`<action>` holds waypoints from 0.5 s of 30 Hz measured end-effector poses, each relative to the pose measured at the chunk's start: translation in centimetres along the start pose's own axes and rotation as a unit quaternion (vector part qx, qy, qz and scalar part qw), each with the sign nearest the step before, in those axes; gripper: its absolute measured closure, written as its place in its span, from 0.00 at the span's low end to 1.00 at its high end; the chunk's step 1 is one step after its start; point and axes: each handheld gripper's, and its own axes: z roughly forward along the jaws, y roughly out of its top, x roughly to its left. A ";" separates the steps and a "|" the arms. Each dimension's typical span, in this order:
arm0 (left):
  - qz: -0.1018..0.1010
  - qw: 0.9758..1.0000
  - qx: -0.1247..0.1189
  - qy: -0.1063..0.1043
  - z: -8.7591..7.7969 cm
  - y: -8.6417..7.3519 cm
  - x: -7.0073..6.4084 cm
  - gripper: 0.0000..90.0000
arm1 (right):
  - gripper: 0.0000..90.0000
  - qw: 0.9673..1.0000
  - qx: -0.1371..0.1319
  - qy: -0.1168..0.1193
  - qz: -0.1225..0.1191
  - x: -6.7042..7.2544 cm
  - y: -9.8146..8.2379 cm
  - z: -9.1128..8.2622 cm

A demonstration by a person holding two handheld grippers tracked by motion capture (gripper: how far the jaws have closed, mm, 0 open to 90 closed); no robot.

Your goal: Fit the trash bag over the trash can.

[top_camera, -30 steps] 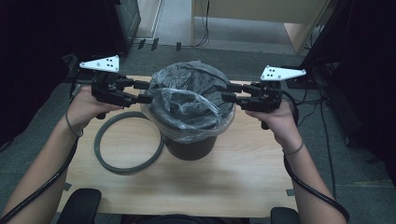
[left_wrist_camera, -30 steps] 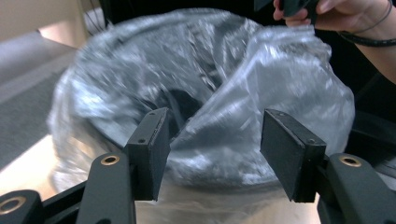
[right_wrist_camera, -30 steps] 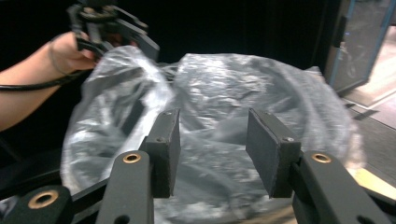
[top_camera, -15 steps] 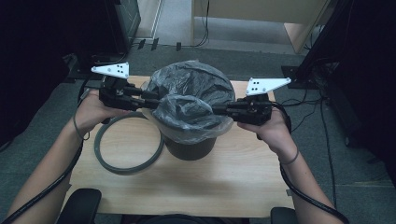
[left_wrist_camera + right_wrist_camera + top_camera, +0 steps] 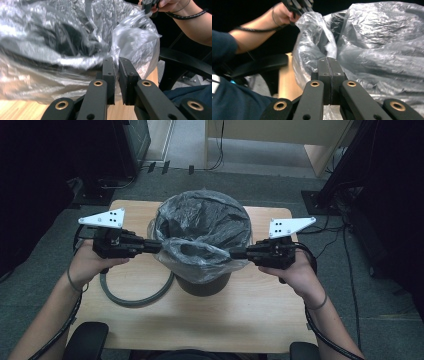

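I am pinching the clear plastic bag [image 5: 202, 237] lining the black bin [image 5: 202, 282] at the centre of the frame. My left tool [image 5: 156, 246], its jaws just closing, is nipping the bag's left rim; my right tool [image 5: 236, 253] is clamping the right rim. A grey ring [image 5: 135, 297] is lying on the desk [image 5: 240, 320], lower left.

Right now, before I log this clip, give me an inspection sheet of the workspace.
Surface: wooden table, bare at the near edge.
Job's things: black bin lined with a clear plastic bag; bag's edge hangs over the rim.
Clutter: grey ring lying flat left of the bin.
Grippers: left gripper has just been closing on the bag's left edge; right gripper shut on its right edge.
Cables: a cable along the right forearm; more on the floor.
Surroundings: grey carpet, dark equipment.
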 end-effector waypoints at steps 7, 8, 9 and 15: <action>0.015 1.000 0.010 -0.006 0.6 -1.2 -0.8 0.95 | 1.00 1.000 0.020 0.015 -0.001 -0.2 -1.3 -0.4; 0.017 1.000 0.010 -0.006 0.6 -1.2 -0.8 0.96 | 1.00 0.999 0.024 0.020 -0.009 -0.3 -1.4 -0.3; 0.015 1.000 0.008 -0.007 0.6 -1.3 -0.7 0.97 | 1.00 0.999 0.029 0.022 -0.014 -0.3 -1.5 -0.3; 0.010 1.000 -0.004 -0.025 1.3 -1.9 -0.8 1.00 | 1.00 0.997 0.051 0.023 -0.047 -0.3 -1.8 0.1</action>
